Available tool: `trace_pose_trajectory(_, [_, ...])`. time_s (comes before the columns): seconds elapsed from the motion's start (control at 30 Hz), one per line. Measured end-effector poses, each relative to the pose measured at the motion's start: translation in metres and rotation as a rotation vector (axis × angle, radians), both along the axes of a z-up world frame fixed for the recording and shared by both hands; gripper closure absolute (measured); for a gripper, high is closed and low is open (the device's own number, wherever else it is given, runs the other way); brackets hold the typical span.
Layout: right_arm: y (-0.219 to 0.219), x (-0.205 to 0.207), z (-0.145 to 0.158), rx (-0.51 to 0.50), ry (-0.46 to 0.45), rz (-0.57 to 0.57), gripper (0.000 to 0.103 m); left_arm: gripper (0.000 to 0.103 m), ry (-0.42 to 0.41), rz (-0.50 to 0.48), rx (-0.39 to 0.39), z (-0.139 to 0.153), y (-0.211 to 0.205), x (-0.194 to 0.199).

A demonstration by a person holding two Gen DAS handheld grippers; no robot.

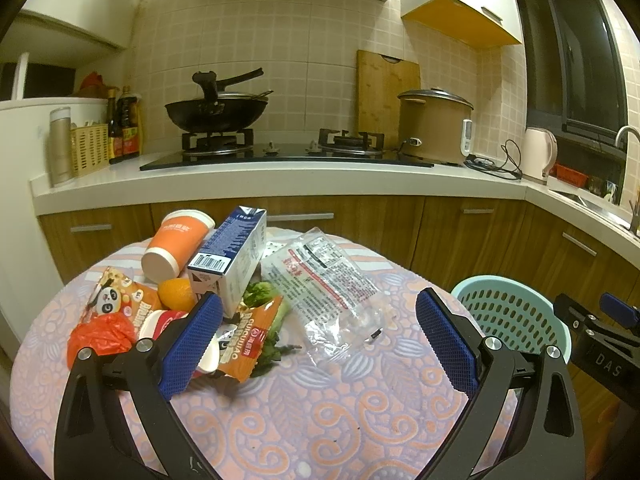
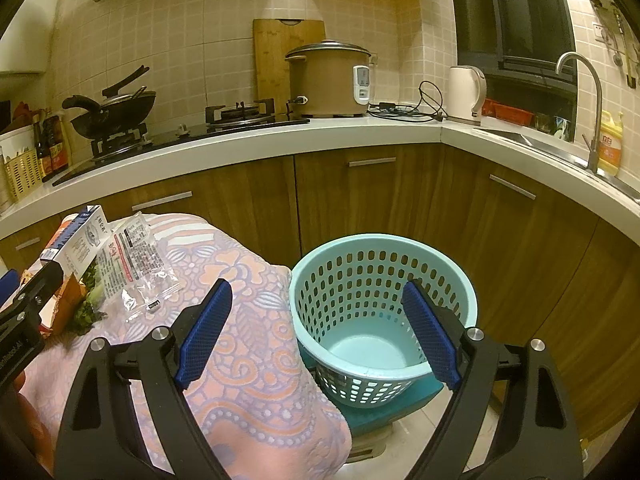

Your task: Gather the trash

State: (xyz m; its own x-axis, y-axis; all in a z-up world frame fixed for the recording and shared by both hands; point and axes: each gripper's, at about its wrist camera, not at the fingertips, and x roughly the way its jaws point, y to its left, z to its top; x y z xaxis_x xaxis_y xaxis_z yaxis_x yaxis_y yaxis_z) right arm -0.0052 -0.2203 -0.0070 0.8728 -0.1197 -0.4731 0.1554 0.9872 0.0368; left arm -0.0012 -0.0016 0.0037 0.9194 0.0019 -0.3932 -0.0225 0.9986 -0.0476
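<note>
Left gripper [image 1: 320,336] spread over clear wrapper [image 1: 332,292] (table litter), right gripper [image 2: 320,332] spread above basket [image 2: 384,280]

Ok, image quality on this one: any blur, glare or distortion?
Left wrist view: warm, dim light, strong fisheye bend along the counter, glare on the clear wrapper. Right wrist view: same cast, basket sharp, dark corners.

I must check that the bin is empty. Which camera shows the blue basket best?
The right wrist view: the blue basket sits centred, its bare floor visible, nothing inside. The left wrist view shows only its upper part at the right edge, its floor hidden.
</note>
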Motion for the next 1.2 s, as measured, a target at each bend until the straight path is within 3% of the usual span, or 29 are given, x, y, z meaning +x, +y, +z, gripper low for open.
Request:
trace_pose_trajectory(0.4, [0.026, 0.009, 0.019, 0.013, -0.026, 0.093, 0.025, 0.009, -0.016, 0.035, 0.014, 0.024, 0.016, -0.024])
trace_pose_trajectory(0.57, [0.048, 0.018, 0.03, 0.029, -0.03, 0.197, 0.029, 0.009, 0.016, 0.121, -0.032, 0.035, 0.059, -0.034])
trace_pose_trajectory(0.6, [0.054, 0.021, 0.033, 0.031, -0.031, 0.228, 0.03, 0.009, -0.022, 0.135, -0.006, 0.038, 0.066, -0.04])
trace_pose_trajectory(0.67, [0.065, 0.028, 0.036, 0.038, -0.029, 0.291, 0.031, 0.009, -0.009, 0.187, -0.041, 0.036, 0.097, -0.044])
trace_pose_trajectory(0.9, [0.107, 0.07, 0.027, 0.05, 0.055, 0.471, 0.035, 0.009, 0.172, 0.244, -0.068, 0.023, 0.173, -0.031])
trace_pose_trajectory(1.0, [0.125, 0.088, 0.016, 0.023, 0.097, 0.546, 0.035, 0.009, 0.23, 0.227, -0.134, 0.005, 0.198, -0.02])
trace_pose_trajectory(1.2, [0.143, 0.122, -0.01, -0.021, 0.155, 0.57, 0.035, 0.011, 0.35, 0.175, -0.266, -0.028, 0.225, 0.002])
